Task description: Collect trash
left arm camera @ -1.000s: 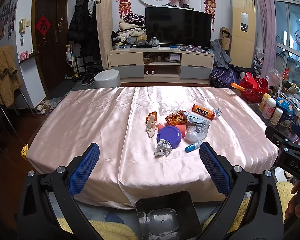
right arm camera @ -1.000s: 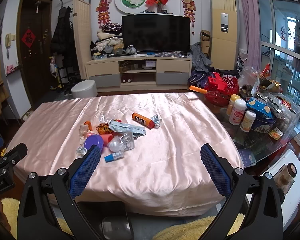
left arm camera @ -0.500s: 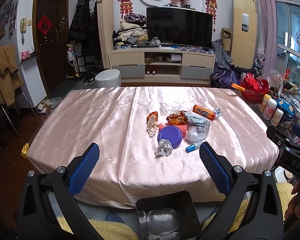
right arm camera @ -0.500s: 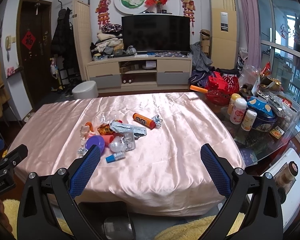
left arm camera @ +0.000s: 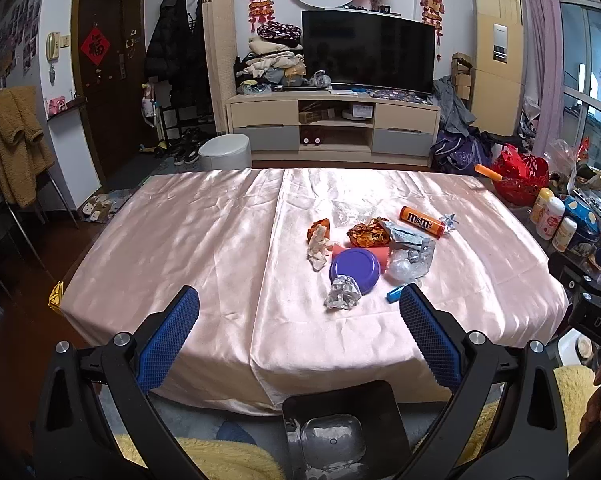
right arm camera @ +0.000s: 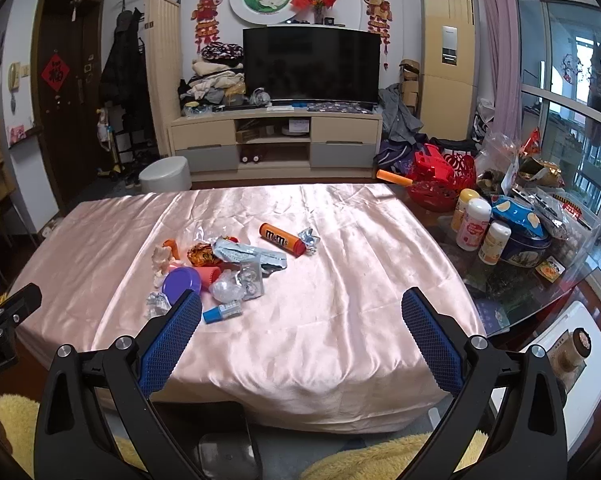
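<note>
The left gripper [left arm camera: 298, 314] hangs short of the table's [left arm camera: 180, 248] near edge, its blue fingers [left arm camera: 168, 340] spread wide and holding nothing. The trash pile [left arm camera: 372, 248] lies ahead on the pink cloth, right of centre, with a crumpled foil ball [left arm camera: 342, 292] nearest and a purple lid [left arm camera: 354, 265] just behind it. The right gripper [right arm camera: 300, 316] is likewise wide apart and empty; the pile [right arm camera: 224, 264] sits ahead toward its left finger [right arm camera: 172, 340].
</note>
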Available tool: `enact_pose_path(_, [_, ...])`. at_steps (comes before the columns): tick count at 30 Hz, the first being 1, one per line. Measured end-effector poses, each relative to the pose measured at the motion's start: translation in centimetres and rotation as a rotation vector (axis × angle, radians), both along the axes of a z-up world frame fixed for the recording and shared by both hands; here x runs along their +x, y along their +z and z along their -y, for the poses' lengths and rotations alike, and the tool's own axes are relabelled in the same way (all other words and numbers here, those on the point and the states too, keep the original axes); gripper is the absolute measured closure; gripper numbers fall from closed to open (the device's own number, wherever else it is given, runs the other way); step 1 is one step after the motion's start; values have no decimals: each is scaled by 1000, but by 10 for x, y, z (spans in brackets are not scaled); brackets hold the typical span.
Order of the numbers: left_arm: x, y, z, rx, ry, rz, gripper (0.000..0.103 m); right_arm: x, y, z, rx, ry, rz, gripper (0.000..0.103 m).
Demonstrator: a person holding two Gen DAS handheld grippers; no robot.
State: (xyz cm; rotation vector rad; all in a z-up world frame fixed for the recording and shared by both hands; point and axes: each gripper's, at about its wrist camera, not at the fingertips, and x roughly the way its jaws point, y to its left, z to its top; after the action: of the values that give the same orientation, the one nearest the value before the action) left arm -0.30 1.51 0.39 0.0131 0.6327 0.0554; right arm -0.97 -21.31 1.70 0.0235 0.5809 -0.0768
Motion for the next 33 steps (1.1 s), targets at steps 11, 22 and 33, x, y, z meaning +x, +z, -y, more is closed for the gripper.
enact_pose_path(11, [26,-29,-15,23,8,-86,8,30,-23,13,52,5,-62,3])
enact_pose_path(22, [85,-88,-5,43,-58,-258,8,87,-73,14,176,11,-197,3])
enact_pose_path(33, [135,-115,12,-33,-144,-331,8,148,-98,-14,164,154,-227,18])
